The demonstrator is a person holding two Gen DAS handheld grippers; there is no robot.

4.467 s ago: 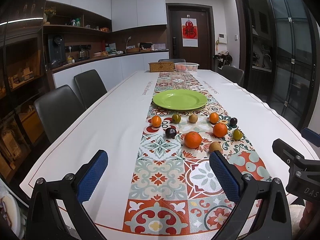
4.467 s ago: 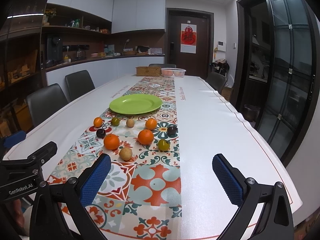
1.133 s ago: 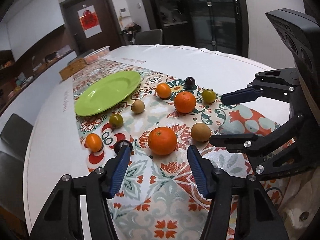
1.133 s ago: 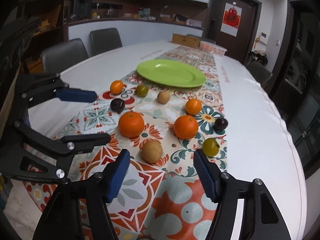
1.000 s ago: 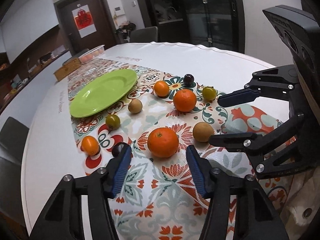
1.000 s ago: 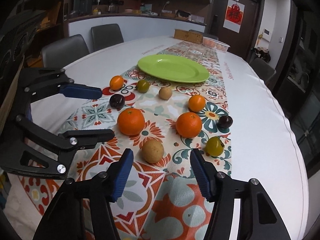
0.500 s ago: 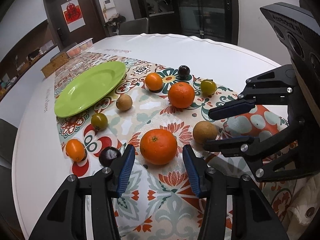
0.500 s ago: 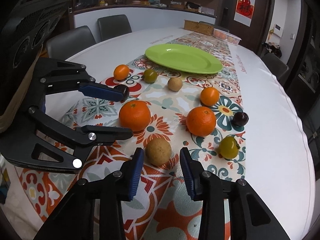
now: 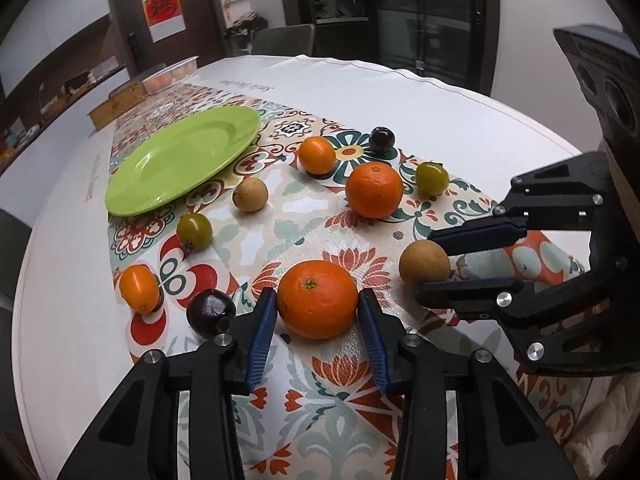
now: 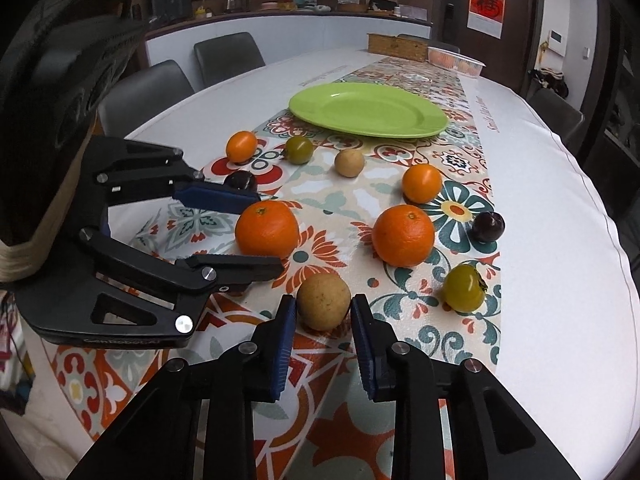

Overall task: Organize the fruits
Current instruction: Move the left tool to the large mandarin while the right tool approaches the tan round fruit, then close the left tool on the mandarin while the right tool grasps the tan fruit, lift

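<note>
The left gripper [image 9: 318, 320] has its blue ribbed pads on either side of the large orange [image 9: 318, 299], which sits squarely between the fingers with its stem dimple facing up and toward the camera. The pads look to be touching or nearly touching its flanks; I cannot tell whether they are pressing yet. The fruit is round, with no long axis, so the bite needs no particular angle. Its skin is pebbled and faintly glossy.

The right gripper [image 10: 324, 314] likewise brackets the tan round fruit [image 10: 323, 301], smaller, matte and finely speckled, lying dead ahead between its pads. Again contact looks close, but a firm clamp is not evident. Both fruits rest on the patterned runner [image 9: 280, 216], which has a slight sheen.

Just left of the left fingers lies a dark plum [image 9: 211, 312], close enough that the left pad's outer face nearly meets it. Farther left is a small orange fruit [image 9: 139, 288]. Ahead of the fingers sit a greenish fruit [image 9: 194, 230], a second tan fruit [image 9: 250, 195], another large orange [image 9: 374, 190], a smaller orange [image 9: 317, 155], a green one [image 9: 431, 178] and a second plum [image 9: 382, 140].

Beyond them all, well ahead of both grippers, is the empty green plate [image 9: 132, 196], smooth and shallow. Judging from the task, each gripper must close, lift, and carry its fruit forward to it.
</note>
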